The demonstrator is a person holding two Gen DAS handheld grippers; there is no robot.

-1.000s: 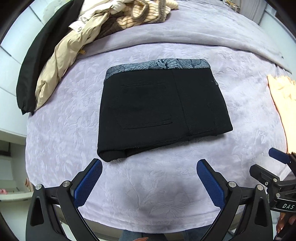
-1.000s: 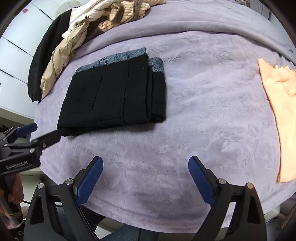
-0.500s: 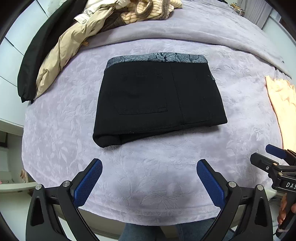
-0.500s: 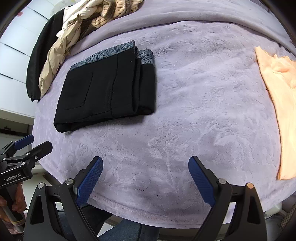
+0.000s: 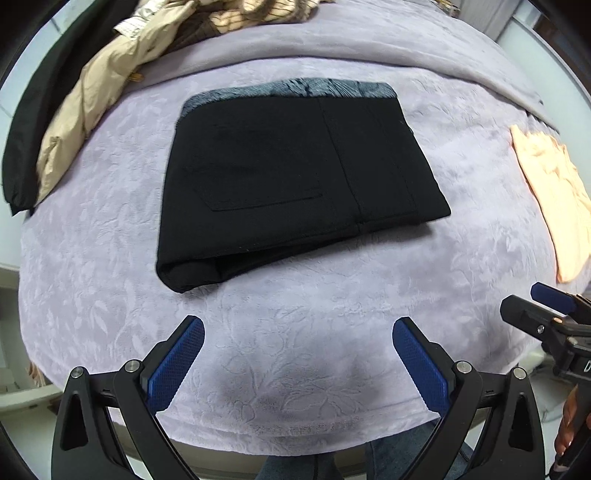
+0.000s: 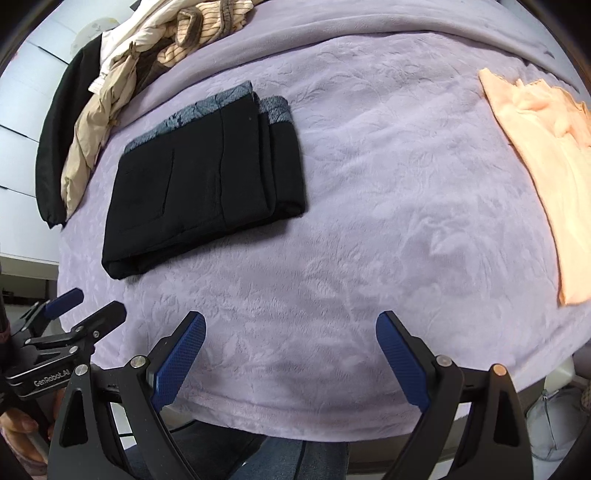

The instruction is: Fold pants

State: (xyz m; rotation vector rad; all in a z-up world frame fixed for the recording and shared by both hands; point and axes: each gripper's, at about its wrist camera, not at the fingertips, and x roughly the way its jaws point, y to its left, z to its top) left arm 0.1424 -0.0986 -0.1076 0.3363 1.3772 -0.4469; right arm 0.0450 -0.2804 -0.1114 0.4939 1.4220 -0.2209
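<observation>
Lavender blanket [image 5: 295, 362] covers the surface; clothes pile [image 6: 122, 96] far left, peach garment [image 6: 546, 177] far right. Black pants [image 5: 295, 173] lie left of centre as a compact layered rectangle, grey waistband on the far edge. Left gripper [image 5: 298, 363] and right gripper [image 6: 290, 356] hover at the near edge, fingers spread wide, empty. Folding looks done; next is at most squaring the near-left corner.

Folded pants [image 5: 295, 173]: black, with a grey leaf-patterned band along the edge farthest from the left claw [image 5: 297, 356]. Bed cover [image 5: 288, 314]: pale lilac, embossed floral. Claw pads [image 5: 177, 363]: blue, textured; frames black. Right of the right claw [image 6: 290, 350]: peach cloth [image 6: 546, 162]. Far left: beige jacket [image 5: 85, 107], black garment [image 5: 26, 147], cream striped fabric [image 6: 207, 26].
</observation>
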